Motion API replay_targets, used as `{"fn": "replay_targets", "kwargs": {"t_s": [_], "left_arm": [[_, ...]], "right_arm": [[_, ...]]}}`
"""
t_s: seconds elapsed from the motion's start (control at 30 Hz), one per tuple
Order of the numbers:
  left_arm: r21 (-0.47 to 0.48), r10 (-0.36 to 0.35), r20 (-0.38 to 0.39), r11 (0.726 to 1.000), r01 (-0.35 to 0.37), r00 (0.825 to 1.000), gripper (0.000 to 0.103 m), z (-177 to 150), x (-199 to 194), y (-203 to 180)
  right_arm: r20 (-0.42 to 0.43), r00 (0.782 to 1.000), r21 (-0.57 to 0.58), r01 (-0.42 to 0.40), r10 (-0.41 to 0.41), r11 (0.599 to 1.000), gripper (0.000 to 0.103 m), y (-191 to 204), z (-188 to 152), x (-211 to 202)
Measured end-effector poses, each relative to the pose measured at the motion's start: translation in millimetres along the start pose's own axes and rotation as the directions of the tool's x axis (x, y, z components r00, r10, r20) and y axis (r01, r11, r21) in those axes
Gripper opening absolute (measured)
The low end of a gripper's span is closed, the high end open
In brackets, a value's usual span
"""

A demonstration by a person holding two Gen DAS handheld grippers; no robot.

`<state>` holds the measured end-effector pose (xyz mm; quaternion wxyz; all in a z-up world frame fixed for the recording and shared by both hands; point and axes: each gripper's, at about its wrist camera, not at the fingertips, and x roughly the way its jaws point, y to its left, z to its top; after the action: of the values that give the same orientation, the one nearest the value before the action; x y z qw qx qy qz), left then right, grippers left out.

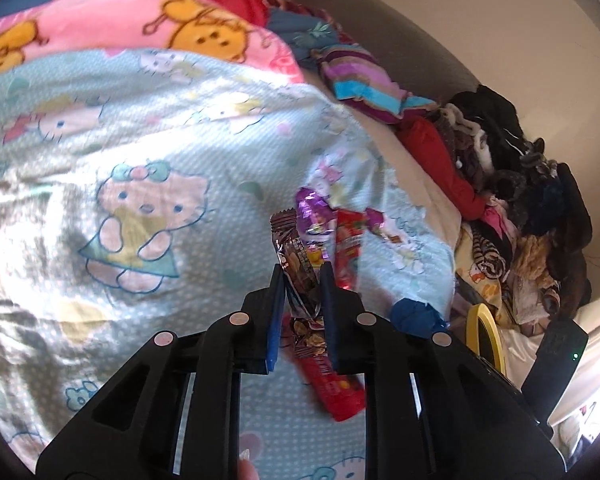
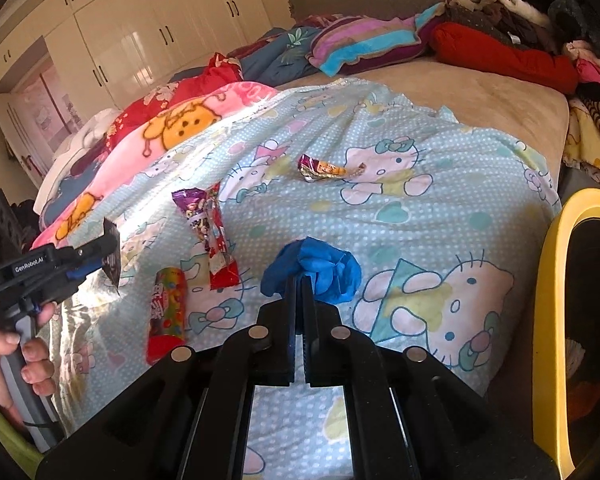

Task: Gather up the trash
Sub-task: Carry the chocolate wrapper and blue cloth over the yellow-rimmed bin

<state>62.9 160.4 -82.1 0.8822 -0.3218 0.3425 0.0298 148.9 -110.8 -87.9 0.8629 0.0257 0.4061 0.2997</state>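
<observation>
A bedroom, with a big bed under a light blue bed sheet (image 2: 440,216) full of cartoon cats.

Closest in, the right gripper (image 2: 300,280), jaws squeezed almost flat together on a blue wad (image 2: 324,268) of crumpled stuff. Over the near part of the sheet; touching it or not, hard to tell. Just to the right, the rim of a yellow bin (image 2: 548,280) beside the bed.

Off to the left, a hand (image 2: 8,360) around the handle of the left gripper (image 1: 302,270). Jaws narrow, pinching a brown shiny wrapper (image 1: 296,248) between the blue pads, held up above the sheet.

Flat on the sheet below, a red candy wrapper (image 2: 166,316) with little colored dots. A bit farther, a red wrapper (image 2: 220,256) lying partly on top of a purple wrapper (image 2: 190,208). Farther still and well apart, a gold wrapper (image 2: 324,170), all scrunched up.

Past the sheet, a pink blanket (image 2: 172,128) with yellow bears on the left. Then a striped pillow (image 2: 364,44) and a messy pile of clothes (image 2: 540,0) near the head of the bed. Way at the back, a white closet (image 2: 140,32) with dark handles.
</observation>
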Motion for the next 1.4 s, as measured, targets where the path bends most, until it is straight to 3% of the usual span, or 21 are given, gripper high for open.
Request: {"fn": "replay_targets", "kwargs": {"t_s": [0.8,1.4], "left_arm": [[0.197,-0.078,0.016,0.978,0.074,0.997,0.012,-6.7,-11.2,-83.7],[0.300,-0.145,-0.003,0.944,0.139,0.989,0.011,-22.7,-11.8,-142.2]], "right_arm": [[0.126,0.991,0.011,-0.039,0.037,0.999,0.003,-11.0,13.3,-60.4],[0.213,0.977,0.072,-0.024,0.008,0.997,0.003,-41.8,16.3,-108.8]]}}
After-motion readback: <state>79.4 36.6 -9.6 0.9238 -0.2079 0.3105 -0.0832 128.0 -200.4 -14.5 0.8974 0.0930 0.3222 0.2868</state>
